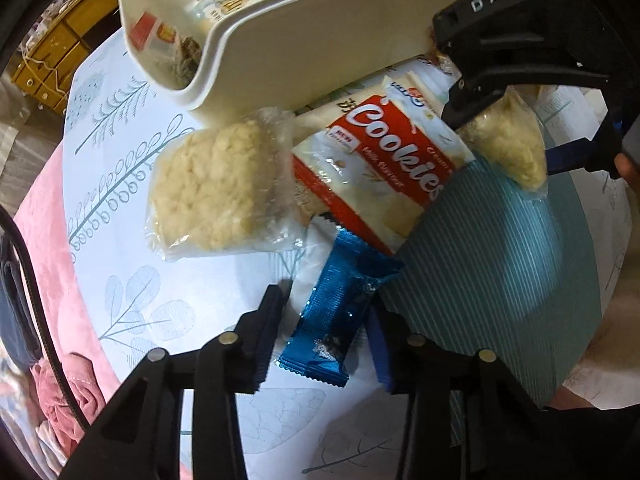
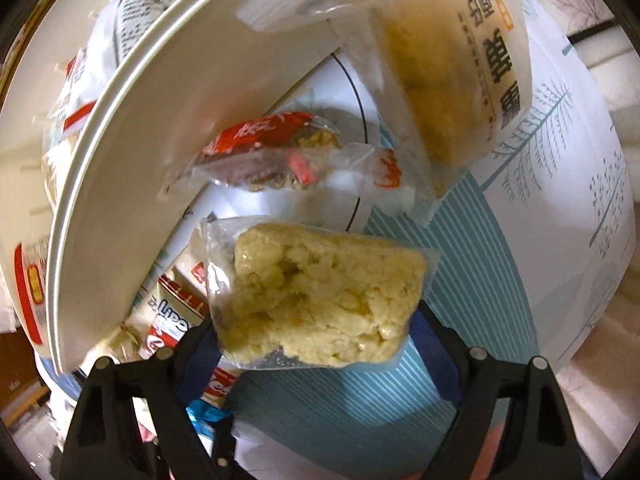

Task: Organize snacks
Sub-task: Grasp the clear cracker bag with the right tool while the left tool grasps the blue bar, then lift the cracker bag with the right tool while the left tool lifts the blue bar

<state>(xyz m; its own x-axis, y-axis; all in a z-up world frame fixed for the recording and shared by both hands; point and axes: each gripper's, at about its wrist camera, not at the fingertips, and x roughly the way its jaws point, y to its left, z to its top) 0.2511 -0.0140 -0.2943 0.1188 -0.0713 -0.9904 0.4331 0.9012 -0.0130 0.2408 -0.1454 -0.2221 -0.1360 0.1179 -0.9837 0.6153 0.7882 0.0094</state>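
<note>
Between the left gripper (image 1: 326,322) jaws, blue packet (image 1: 340,312) gripped; right gripper (image 2: 316,328) jaws clamping rice cake (image 2: 320,296)

The blue wrapper (image 1: 336,320) is looking like glossy crinkled foil. The rice cake (image 2: 324,300) is showing a rough, grainy surface inside clear shiny film (the film is wrinkling at the ends). The cookies pack (image 1: 384,164) is looking like smooth glossy plastic. The white bin (image 1: 304,52) is appearing as smooth matt plastic, and the tablecloth (image 1: 132,160) is looking smooth and printed.
</note>
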